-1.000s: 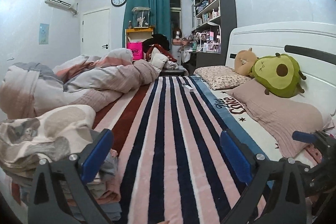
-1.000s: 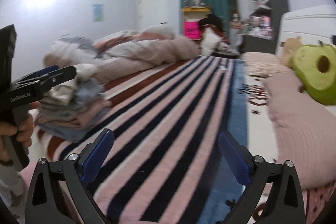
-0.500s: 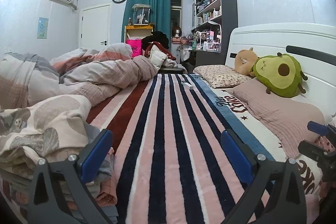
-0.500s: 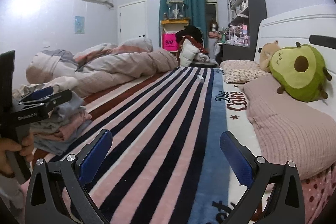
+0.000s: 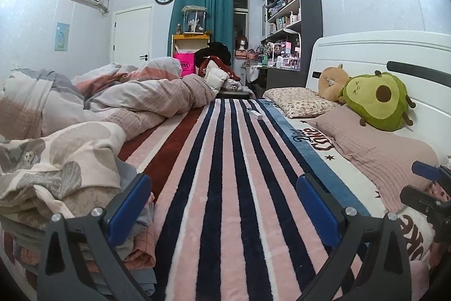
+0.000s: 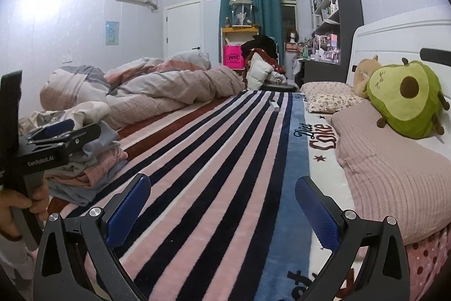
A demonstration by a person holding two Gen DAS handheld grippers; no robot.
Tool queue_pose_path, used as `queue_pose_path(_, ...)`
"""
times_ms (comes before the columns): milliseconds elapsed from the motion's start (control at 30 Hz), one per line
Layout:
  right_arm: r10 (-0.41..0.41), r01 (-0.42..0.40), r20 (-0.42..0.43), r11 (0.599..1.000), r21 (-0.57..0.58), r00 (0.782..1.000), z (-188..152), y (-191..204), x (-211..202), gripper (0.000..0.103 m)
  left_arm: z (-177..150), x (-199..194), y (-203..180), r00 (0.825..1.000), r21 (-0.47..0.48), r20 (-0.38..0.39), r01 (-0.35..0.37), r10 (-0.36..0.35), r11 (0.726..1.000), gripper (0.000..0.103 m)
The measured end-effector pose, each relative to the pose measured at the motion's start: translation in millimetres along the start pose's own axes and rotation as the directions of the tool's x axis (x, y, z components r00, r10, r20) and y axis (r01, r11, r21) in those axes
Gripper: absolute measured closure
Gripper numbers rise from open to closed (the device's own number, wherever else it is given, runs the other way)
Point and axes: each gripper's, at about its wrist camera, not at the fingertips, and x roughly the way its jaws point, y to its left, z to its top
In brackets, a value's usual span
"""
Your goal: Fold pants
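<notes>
Left gripper [image 5: 224, 205] hovers low over the striped blanket [image 5: 225, 174], blue pads spread wide with only stripes between them, gripping nothing. Its left finger [image 5: 129, 205] sits just beside the stack of folded clothes [image 5: 56, 168] at the bed's left edge; whether they touch, I cannot tell. Right gripper [image 6: 222, 208] is likewise wide apart and empty above the blanket, close to the pink pillow [image 6: 394, 174]. Which item in that pile [image 6: 84, 157] is the pants cannot be made out. The avocado plush [image 6: 406, 98] rests on the pillow by the headboard.
</notes>
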Motion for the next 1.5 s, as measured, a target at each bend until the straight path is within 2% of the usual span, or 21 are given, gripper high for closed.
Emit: queue_pose_path(1500, -0.005, 0.005, -0.016, 1.000, -0.008, 1.000, -1.2, -0.8, 2.5, 0.001, -3.7, -0.9, -1.6, 1.000, -0.010, 0.006, -0.015, 0.016, 1.000, 0.001)
